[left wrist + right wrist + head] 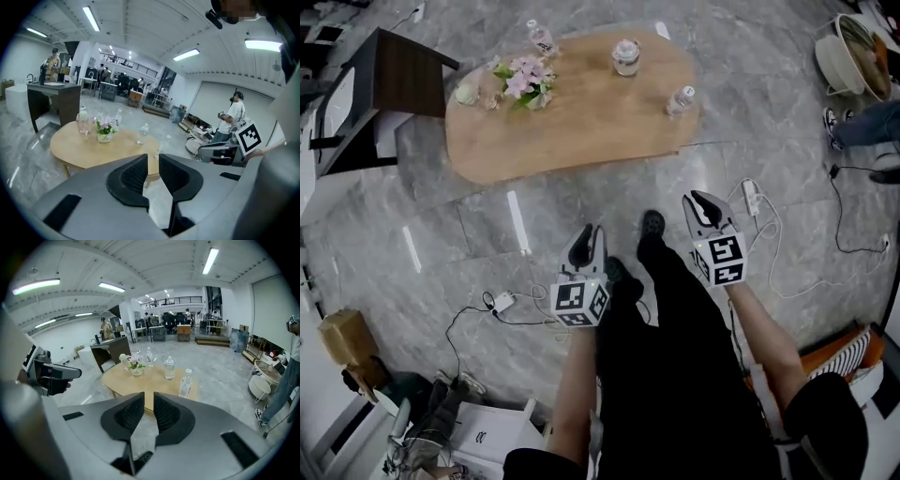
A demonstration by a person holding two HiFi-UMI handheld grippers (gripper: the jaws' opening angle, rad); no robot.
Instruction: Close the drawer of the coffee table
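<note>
The oval wooden coffee table [581,131] stands on the grey marble floor ahead of me; no drawer shows in any view. My left gripper [588,236] and right gripper [701,202] are held in the air over the floor, short of the table's near edge and apart from it. Both point towards the table. In the left gripper view the left gripper [153,160] has its jaws a narrow gap apart with nothing between them, the table [84,150] beyond. The right gripper [149,398] likewise shows a slim empty gap before the table [140,383].
On the table stand a flower vase [523,82], a glass jar [625,56] and two water bottles [681,99]. A dark desk [394,84] is at the left. Cables and a power strip [751,197] lie on the floor. Another person [233,115] stands off to one side.
</note>
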